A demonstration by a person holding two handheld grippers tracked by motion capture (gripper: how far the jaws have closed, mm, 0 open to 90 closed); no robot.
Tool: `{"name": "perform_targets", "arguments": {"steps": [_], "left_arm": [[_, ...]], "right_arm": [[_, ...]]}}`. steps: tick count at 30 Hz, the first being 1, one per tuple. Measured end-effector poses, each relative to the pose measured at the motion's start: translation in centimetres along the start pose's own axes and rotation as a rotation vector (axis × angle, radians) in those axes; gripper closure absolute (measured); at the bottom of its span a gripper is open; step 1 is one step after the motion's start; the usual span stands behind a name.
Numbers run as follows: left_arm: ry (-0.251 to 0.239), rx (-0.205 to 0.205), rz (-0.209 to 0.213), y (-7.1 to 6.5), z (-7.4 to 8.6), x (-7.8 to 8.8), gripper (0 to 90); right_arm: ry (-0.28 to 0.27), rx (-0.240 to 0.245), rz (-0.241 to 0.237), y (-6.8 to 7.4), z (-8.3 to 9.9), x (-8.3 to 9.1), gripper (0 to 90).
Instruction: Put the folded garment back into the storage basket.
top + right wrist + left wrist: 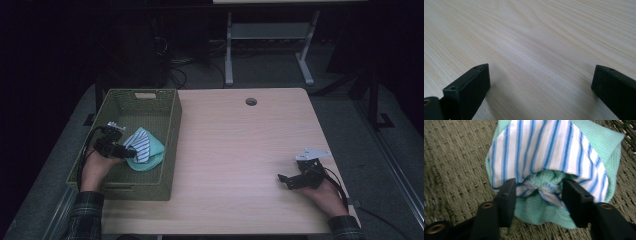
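1. I have the left gripper (537,192) inside the olive-green woven rectangular basket (170,125), which stands on the left part of the pale wooden table (240,140). Its jaws stand apart, one on each side of the cloth bundle, and I see no pad pressing on the fabric.
2. The bundle is a mint-green knitted cloth (609,147) with a white cloth with blue stripes (544,147) folded over it. Both lie on the basket floor, toward its right wall.
3. Step in hand, as I judge it: release of the bundle into the basket. To do it well, I would draw the left gripper back along its own line with the jaws kept wide, so that neither jaw snags the knotted fold between them or drags the striped cloth.
4. I would lift clear of the basket rim before any sideways move.
5. The right gripper (286,180) rests low over bare table at the right; its jaws are wide apart with nothing between them.
6. Count: one basket, two cloths, two grippers, one table.
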State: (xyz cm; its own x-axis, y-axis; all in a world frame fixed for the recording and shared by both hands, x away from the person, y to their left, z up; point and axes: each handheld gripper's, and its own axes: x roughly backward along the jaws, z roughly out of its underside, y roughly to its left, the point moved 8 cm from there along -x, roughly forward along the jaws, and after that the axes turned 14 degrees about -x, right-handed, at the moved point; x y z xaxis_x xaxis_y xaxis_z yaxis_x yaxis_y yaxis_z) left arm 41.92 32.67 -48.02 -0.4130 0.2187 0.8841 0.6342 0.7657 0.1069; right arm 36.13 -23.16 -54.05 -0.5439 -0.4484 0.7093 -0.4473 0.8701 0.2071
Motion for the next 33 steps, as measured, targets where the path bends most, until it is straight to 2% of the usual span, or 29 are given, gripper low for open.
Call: {"name": "perform_targets", "arguments": {"steps": [4, 7, 10, 19, 21, 29, 33], "left_arm": [[0.002, -0.003, -0.016, 0.1, 0.0, -0.2, 21.6], [-0.014, 0.000, -0.009, 0.1, -0.1, -0.1, 14.6], [-0.031, -0.009, 0.016, -0.2, -0.3, -0.1, 13.1], [-0.072, -0.029, 0.029, -0.5, -1.1, 1.2, 13.0], [-0.094, -0.021, 0.032, -0.6, -1.5, 1.6, 13.0], [-0.145, -0.049, 0.041, -1.7, -3.7, 3.5, 13.1], [-0.183, -0.044, 0.052, -2.4, -4.9, 4.5, 13.3]], "right_arm": [[0.000, 0.000, 0.000, 0.0, 0.0, 0.0, 1.7], [0.000, 0.000, 0.000, 0.0, 0.0, 0.0, 1.7], [0.000, 0.000, 0.000, 0.0, 0.0, 0.0, 1.7], [0.000, 0.000, 0.000, 0.0, 0.0, 0.0, 1.7], [0.000, 0.000, 0.000, 0.0, 0.0, 0.0, 1.7], [0.000, 0.000, 0.000, 0.0, 0.0, 0.0, 1.7], [0.001, 0.000, 0.000, 0.0, 0.0, 0.0, 1.7]]}}
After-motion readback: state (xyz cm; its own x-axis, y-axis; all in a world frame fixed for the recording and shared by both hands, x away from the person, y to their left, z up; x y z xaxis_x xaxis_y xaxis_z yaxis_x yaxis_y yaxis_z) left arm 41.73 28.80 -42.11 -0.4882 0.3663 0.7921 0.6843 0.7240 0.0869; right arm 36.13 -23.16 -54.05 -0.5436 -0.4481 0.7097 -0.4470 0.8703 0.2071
